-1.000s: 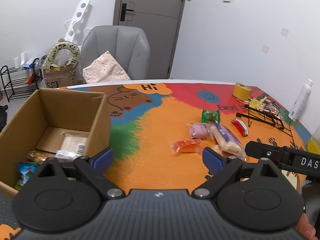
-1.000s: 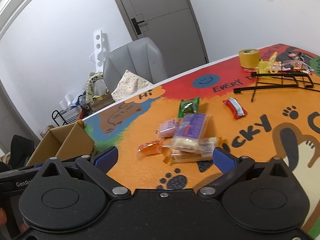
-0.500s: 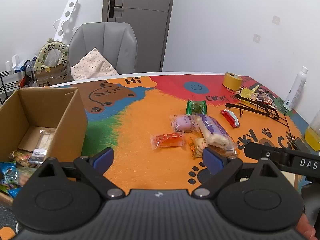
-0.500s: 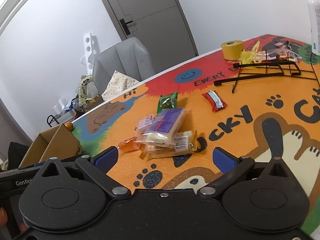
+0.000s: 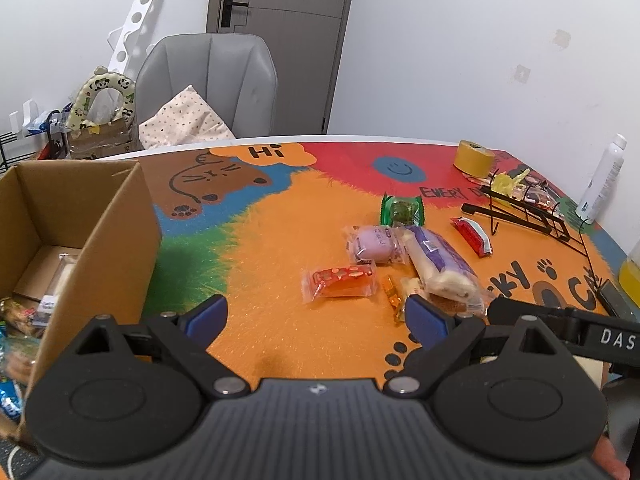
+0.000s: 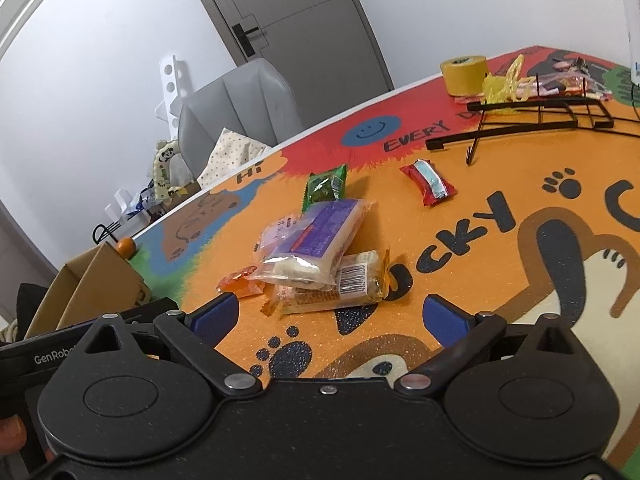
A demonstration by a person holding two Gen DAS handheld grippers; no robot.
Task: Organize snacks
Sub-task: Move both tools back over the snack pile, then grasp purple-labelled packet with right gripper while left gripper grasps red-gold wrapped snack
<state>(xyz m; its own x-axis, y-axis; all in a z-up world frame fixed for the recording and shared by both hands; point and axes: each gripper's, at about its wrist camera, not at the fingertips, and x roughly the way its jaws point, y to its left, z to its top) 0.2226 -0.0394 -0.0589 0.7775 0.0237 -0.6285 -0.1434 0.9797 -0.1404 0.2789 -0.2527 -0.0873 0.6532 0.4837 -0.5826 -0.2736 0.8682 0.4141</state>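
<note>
Currently both hand-held grippers, left [image 5: 316, 316] & right [image 6: 330, 316], gape wide, holding nothing. Snack pile [image 6: 316, 256] lies mid-table [image 5: 272, 248] at 12 o'clock; box [image 5: 100, 240] at 9. Risk: overlapping slippery wrappers, so a pinch may drag neighbours w/ it.

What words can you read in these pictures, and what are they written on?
"Hi": orange bubble on the table mat.
"EVERY": red part of the mat; the rest is hidden.
"CKY": mat, first letters hidden.
"DAS": right gripper, cut off.
"GenRob": left gripper, cut off.
Snack wrappers: too small to read.
</note>
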